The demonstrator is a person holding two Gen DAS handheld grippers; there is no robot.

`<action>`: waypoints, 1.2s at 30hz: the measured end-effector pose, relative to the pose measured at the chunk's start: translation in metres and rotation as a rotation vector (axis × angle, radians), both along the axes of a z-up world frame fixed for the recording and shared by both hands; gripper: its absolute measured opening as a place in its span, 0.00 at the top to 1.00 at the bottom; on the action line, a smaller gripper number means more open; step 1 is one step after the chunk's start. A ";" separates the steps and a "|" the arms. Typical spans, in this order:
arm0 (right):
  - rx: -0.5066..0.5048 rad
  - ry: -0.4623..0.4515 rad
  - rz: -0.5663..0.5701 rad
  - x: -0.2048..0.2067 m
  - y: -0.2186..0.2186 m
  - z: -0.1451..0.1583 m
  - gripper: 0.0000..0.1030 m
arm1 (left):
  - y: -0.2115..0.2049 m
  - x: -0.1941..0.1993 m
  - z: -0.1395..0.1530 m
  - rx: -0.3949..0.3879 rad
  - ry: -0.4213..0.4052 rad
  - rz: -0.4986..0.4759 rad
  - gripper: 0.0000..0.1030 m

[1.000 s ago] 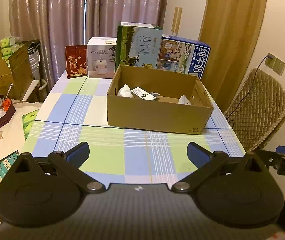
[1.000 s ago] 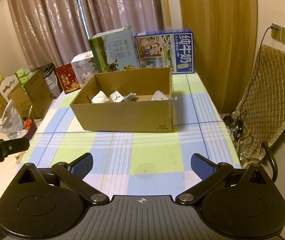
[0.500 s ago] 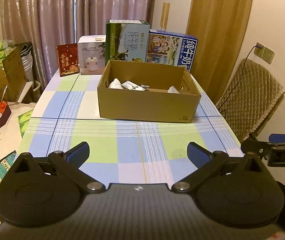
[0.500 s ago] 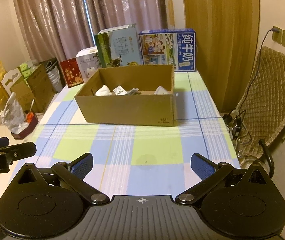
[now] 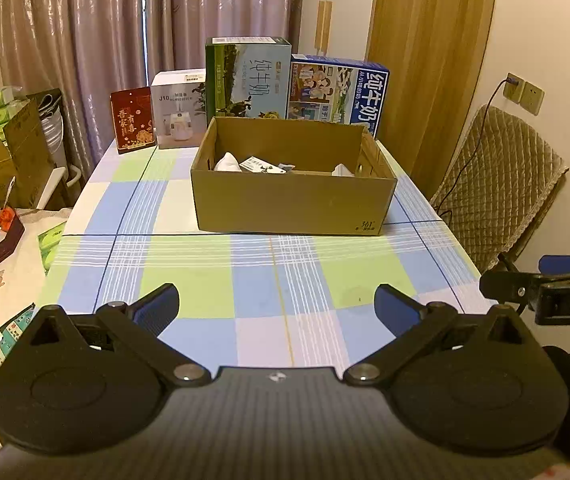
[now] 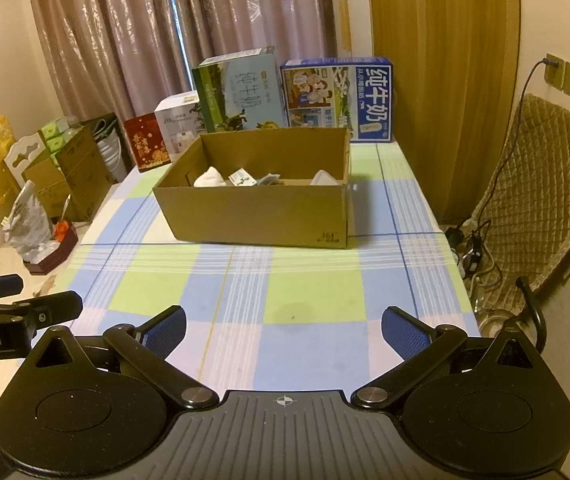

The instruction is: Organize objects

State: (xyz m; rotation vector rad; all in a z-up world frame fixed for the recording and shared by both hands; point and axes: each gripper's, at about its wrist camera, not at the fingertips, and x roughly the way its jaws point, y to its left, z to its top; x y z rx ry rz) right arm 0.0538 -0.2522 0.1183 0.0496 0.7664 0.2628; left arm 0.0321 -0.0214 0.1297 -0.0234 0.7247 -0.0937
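Both grippers hover over the near end of the checked tablecloth [image 5: 189,292], side by side and holding nothing. The left gripper [image 5: 276,308] has its blue-padded fingers [image 5: 157,307] spread wide, with only cloth between them. The right gripper [image 6: 283,328] is spread just as wide, and it too is empty. From the left wrist view the right gripper's fingers poke in at the right edge; from the right wrist view the left gripper's show at the left edge.

Farther up the table sits the open cardboard box [image 5: 291,204], squarely on the cloth and well apart from both tools. Inside it lie a crumpled white item [image 6: 209,178] at the left, a small printed packet [image 6: 242,177] in the middle and another white piece [image 6: 323,178] at the right; what they are is hard to tell. Behind the box, along the far edge, stand a red packet [image 5: 133,119], a white appliance box [image 5: 179,109], a green milk carton [image 5: 247,78] and a blue milk carton [image 5: 339,90]. A quilted chair [image 6: 541,204] stands to the right of the table.
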 end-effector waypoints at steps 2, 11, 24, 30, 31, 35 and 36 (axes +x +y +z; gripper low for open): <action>-0.001 0.000 -0.001 0.000 0.000 0.000 0.02 | 0.000 -0.001 -0.001 0.001 0.002 -0.002 0.01; -0.002 -0.002 0.006 0.003 0.000 0.002 0.02 | -0.002 0.000 -0.001 0.000 0.003 -0.004 0.01; -0.008 0.005 0.007 0.002 0.004 -0.003 0.02 | -0.002 0.001 -0.006 -0.010 0.010 -0.006 0.01; -0.007 0.007 0.010 0.002 0.004 -0.005 0.02 | -0.002 0.001 -0.007 -0.013 0.012 -0.004 0.01; -0.006 0.008 0.009 0.002 0.004 -0.006 0.02 | -0.002 0.001 -0.007 -0.015 0.013 -0.004 0.01; -0.009 0.008 0.007 0.002 0.005 -0.007 0.02 | -0.003 0.000 -0.009 -0.016 0.009 -0.013 0.01; -0.009 0.009 0.007 0.002 0.004 -0.007 0.02 | -0.004 -0.001 -0.008 -0.021 0.006 -0.016 0.01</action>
